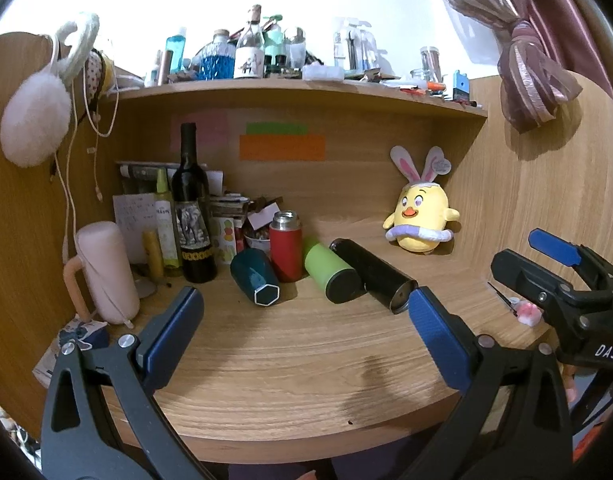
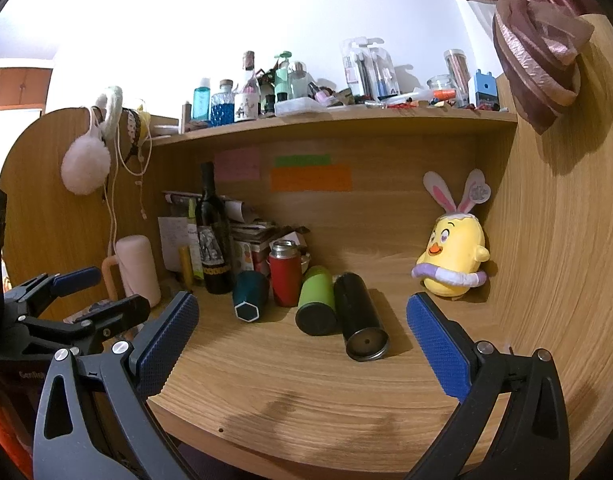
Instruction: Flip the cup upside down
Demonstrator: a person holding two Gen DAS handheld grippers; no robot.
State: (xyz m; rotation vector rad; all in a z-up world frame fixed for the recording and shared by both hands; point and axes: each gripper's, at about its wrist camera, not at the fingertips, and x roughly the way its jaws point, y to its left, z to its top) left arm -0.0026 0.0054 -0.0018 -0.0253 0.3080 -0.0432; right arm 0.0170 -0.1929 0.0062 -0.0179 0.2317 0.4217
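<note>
Basically both tools were spread apart, empty, held over the worktop's (image 2: 306, 392) near edge: left tool (image 1: 306, 336), right tool (image 2: 302, 344). Four cups stood well ahead of them: a red one (image 1: 285, 246) upright, and teal (image 1: 255, 276), green (image 1: 331, 274) and black (image 2: 359, 316) ones tipped over. Which was the target was unclear, probably the black cup. It lay nearest the right tool, long axis running front to back, mouth end apparently toward the tools.
</note>
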